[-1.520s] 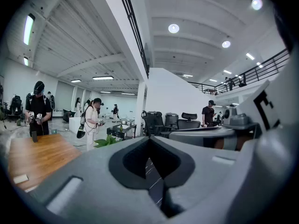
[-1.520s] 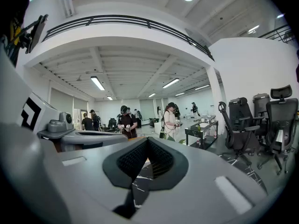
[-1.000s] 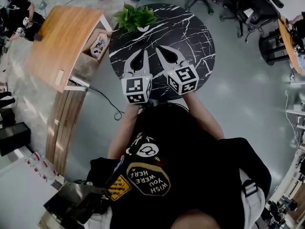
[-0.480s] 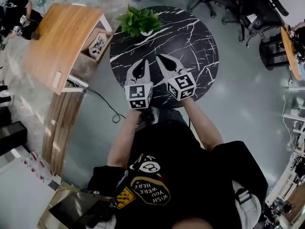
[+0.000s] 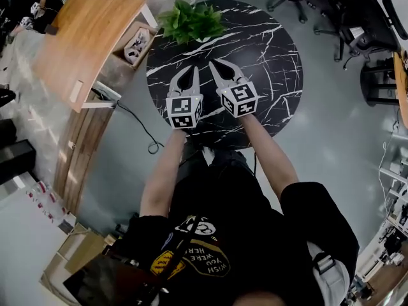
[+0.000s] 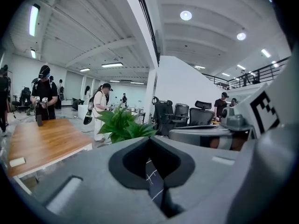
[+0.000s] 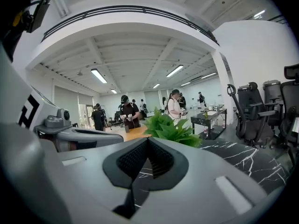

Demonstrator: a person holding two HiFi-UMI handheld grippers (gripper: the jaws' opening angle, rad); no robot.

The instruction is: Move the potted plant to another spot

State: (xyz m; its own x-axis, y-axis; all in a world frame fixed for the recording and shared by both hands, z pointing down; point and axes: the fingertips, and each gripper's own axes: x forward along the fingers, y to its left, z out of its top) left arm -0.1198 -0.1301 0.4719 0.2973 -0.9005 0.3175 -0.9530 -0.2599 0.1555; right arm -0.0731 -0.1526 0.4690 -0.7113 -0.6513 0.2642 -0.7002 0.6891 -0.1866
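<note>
Left gripper (image 5: pixel 192 70): the jaws are being held together at the tips, and nothing is being gripped between them. Right gripper (image 5: pixel 213 63): the jaws are likewise being pressed shut, empty. Both grippers are being held side by side, close but apart, over the middle of the round black marble table (image 5: pixel 274 62), with the tips being pointed toward the potted plant (image 5: pixel 190 21). The plant is being observed upright at the table's far edge, well apart from both grippers and untouched. A wooden desk (image 5: pixel 83 37) is being noted just beside the table on the left, and office chairs (image 5: pixel 357 18) beyond it on the right.
</note>
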